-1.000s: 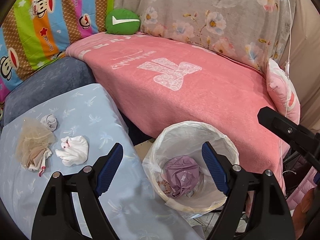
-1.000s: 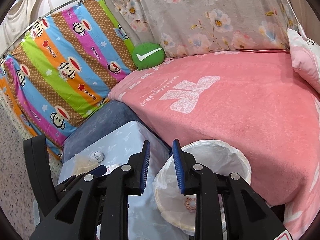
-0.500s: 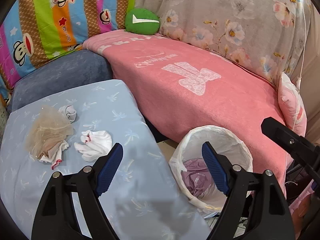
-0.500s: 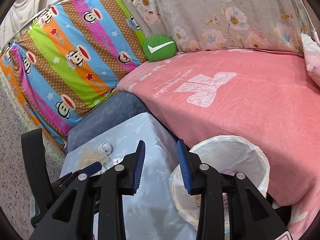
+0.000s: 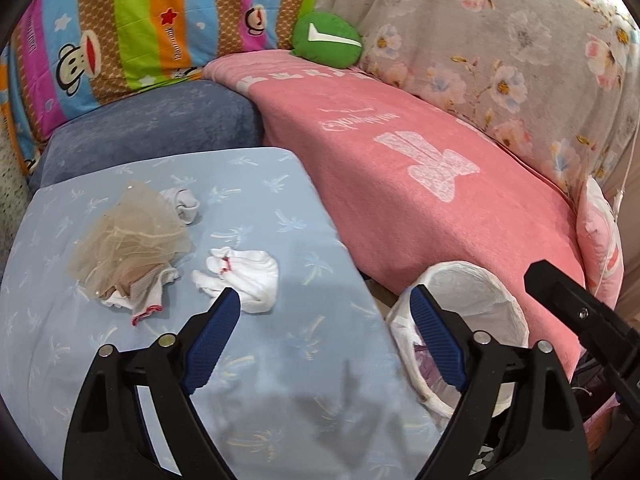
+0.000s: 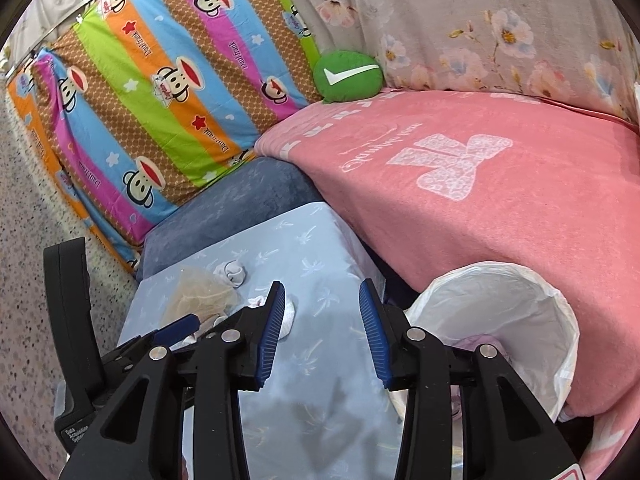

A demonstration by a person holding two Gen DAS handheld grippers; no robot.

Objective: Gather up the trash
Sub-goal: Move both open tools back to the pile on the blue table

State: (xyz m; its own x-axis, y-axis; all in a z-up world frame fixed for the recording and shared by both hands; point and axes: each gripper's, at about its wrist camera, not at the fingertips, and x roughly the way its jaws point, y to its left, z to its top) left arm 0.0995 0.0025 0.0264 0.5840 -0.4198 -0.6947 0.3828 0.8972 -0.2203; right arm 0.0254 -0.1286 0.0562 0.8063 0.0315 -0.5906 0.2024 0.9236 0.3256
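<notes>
A light blue table (image 5: pixel 280 360) holds three pieces of trash: a white crumpled cloth (image 5: pixel 244 276), a beige mesh pile (image 5: pixel 128 240) over a rag, and a small white wad (image 5: pixel 184 202). A white-lined trash bin (image 5: pixel 468 320) stands right of the table with purple trash inside. My left gripper (image 5: pixel 326 304) is open and empty, just above the table with its left finger near the white cloth. My right gripper (image 6: pixel 322 300) is open and empty over the table (image 6: pixel 304 352), between the white cloth (image 6: pixel 286 316) and the bin (image 6: pixel 500 320).
A pink blanket (image 5: pixel 420 168) covers the sofa behind the bin. A blue-grey cushion (image 5: pixel 152 132), a striped monkey pillow (image 6: pixel 152 92) and a green round pillow (image 5: pixel 326 40) lie at the back. A pink pillow (image 5: pixel 600 248) sits at the right.
Both grippers have moved left, from over the bin toward the trash on the table. The right gripper's jaws have opened wider.
</notes>
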